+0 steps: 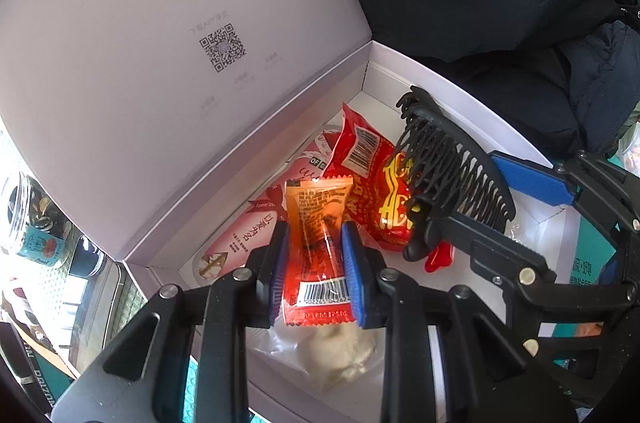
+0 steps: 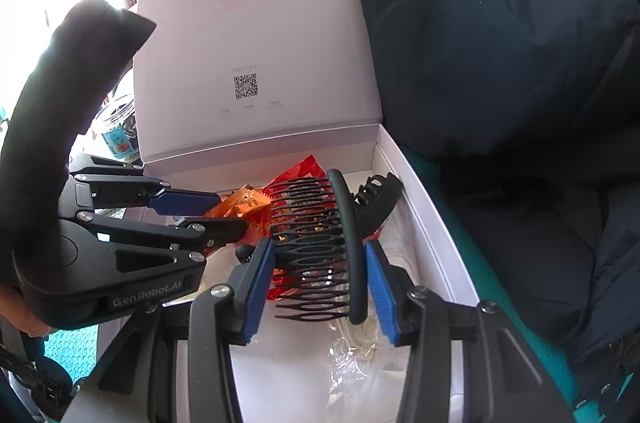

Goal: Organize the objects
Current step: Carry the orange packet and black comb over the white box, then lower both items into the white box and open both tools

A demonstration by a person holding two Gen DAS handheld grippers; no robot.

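Both claws loaded over open white box [image 1: 460, 91].
Left claw [image 1: 316, 263] pinches orange sachet [image 1: 318, 219], frame centre; right claw [image 2: 316, 287] pinches black hair comb [image 2: 320, 243]. Beyond: red packet [image 1: 372, 179], pink packet [image 1: 256, 223] partly hidden.

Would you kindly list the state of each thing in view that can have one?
Gift box: lid open, propped upright.
Orange sachet: gripped by left tool, above the box.
Black hair comb: held between the pads of the right tool, over the box.
Red snack packet: lying in the box.
Glass jar: outside the box; lid unclear.
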